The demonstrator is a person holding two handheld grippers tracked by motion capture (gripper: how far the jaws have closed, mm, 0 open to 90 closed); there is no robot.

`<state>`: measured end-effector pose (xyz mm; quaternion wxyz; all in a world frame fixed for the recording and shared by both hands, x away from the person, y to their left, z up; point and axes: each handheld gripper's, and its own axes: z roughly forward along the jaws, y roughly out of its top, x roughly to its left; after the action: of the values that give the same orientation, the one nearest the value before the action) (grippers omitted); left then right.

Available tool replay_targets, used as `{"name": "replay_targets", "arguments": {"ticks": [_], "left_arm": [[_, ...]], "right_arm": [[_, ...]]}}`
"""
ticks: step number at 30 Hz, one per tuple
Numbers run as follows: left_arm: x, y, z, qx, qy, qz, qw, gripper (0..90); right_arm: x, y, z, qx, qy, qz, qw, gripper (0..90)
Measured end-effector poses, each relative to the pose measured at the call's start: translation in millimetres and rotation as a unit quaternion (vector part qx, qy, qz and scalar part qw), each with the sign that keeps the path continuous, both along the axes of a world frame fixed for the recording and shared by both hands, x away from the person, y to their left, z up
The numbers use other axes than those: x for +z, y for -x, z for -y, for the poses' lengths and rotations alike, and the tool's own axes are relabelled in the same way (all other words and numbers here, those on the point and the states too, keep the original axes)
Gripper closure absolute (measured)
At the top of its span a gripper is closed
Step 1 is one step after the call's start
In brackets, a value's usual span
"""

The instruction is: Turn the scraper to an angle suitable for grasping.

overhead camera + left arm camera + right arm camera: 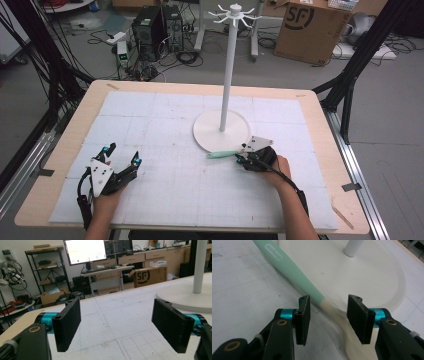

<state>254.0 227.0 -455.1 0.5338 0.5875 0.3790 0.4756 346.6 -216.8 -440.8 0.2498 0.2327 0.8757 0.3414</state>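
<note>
Two hand-held grippers noted. Your right hand-held gripper (328,315) straddles the green-and-cream spoon (294,272), jaws half open, pads not touching. Spoon lies on the counter (165,195) against the stand base (362,280). Center on the neck, then close squarely. Left hand-held gripper (116,325) is wide open and empty.

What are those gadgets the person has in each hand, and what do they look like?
Two hand-held grippers. The left gripper and the right gripper are black, each with two flat ribbed black jaws, turquoise collars and brass-coloured rivets. Each carries a grey three-cornered plate on top and trails a black cable. The forearms are bare, with no sleeves.
</note>
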Motion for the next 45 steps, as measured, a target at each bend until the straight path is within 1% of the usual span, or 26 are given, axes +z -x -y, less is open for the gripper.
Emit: {"name": "replay_targets", "arguments": {"ticks": [4, 10, 15, 17, 21, 22, 23, 24, 26, 27, 29, 31, 36, 40, 42, 45], "left_arm": [[-0.1, 0.1, 0.1, 0.000, 0.000, 0.000, 1.0000, 24.1], [0.0, 0.0, 0.0, 0.000, 0.001, 0.000, 1.0000, 24.1], [0.0, 0.1, 0.0, 0.000, 0.001, 0.000, 1.0000, 24.1], [0.0, 0.1, 0.0, 0.000, 0.000, 0.000, 1.0000, 24.1], [0.0, 0.0, 0.0, -0.001, 0.000, 0.000, 1.0000, 24.1], [-0.1, 0.0, 0.1, 0.000, 0.001, 0.000, 1.0000, 24.1], [0.0, 0.0, 0.0, 0.000, 0.000, 0.000, 1.0000, 24.1], [0.0, 0.1, 0.0, 0.000, 0.000, 0.000, 1.0000, 24.1], [0.0, 0.0, 0.0, 0.000, 0.000, 0.000, 1.0000, 24.1], [0.0, 0.0, 0.0, 0.000, 0.000, 0.000, 1.0000, 24.1], [0.0, -0.1, 0.1, 0.000, 0.001, 0.000, 1.0000, 24.1], [0.0, 0.0, -0.1, -0.001, 0.000, 0.000, 1.0000, 24.1], [-0.1, 0.0, 0.1, 0.000, 0.000, 0.000, 1.0000, 24.1], [0.0, 0.0, -0.1, -0.001, 0.000, 0.000, 1.0000, 24.1], [0.0, 0.0, 0.0, 0.000, 0.000, 0.000, 1.0000, 24.1], [0.0, 0.0, -0.1, -0.001, 0.001, 0.000, 1.0000, 24.1]], "right_arm": [[-2.3, -0.8, -1.1, 0.000, 0.003, -0.004, 1.0000, 53.7], [-3.4, -2.7, 0.3, -0.003, -0.002, -0.007, 1.0000, 54.4], [-1.8, -1.6, 1.1, 0.001, -0.003, -0.011, 0.9999, 64.5], [-1.3, -1.2, 2.1, -0.001, -0.007, -0.015, 0.9999, 66.9], [-0.6, -0.7, 2.1, 0.003, -0.005, -0.013, 0.9999, 71.0], [-0.4, -0.4, 1.7, 0.004, -0.004, -0.012, 0.9999, 71.1], [-0.7, 0.0, 1.1, 0.004, -0.004, -0.013, 0.9999, 68.2], [-1.4, -0.7, 0.7, 0.007, -0.005, -0.012, 0.9999, 63.1], [-2.7, -1.0, -0.4, 0.012, -0.002, -0.020, 0.9997, 60.8], [-3.3, -0.9, -1.0, 0.013, -0.003, -0.019, 0.9997, 60.1], [-2.9, -1.0, -1.1, 0.013, -0.002, -0.016, 0.9998, 60.6], [-3.1, -1.2, -0.7, 0.008, -0.003, -0.018, 0.9998, 61.6], [-2.7, -0.6, -0.2, 0.005, -0.001, -0.021, 0.9998, 64.5], [-3.1, -1.5, 0.5, 0.008, -0.005, -0.025, 0.9996, 65.1], [-3.1, -1.3, 0.2, 0.008, -0.004, -0.021, 0.9997, 68.0], [-2.5, -0.1, 0.0, 0.007, -0.003, -0.026, 0.9996, 71.0]]}}
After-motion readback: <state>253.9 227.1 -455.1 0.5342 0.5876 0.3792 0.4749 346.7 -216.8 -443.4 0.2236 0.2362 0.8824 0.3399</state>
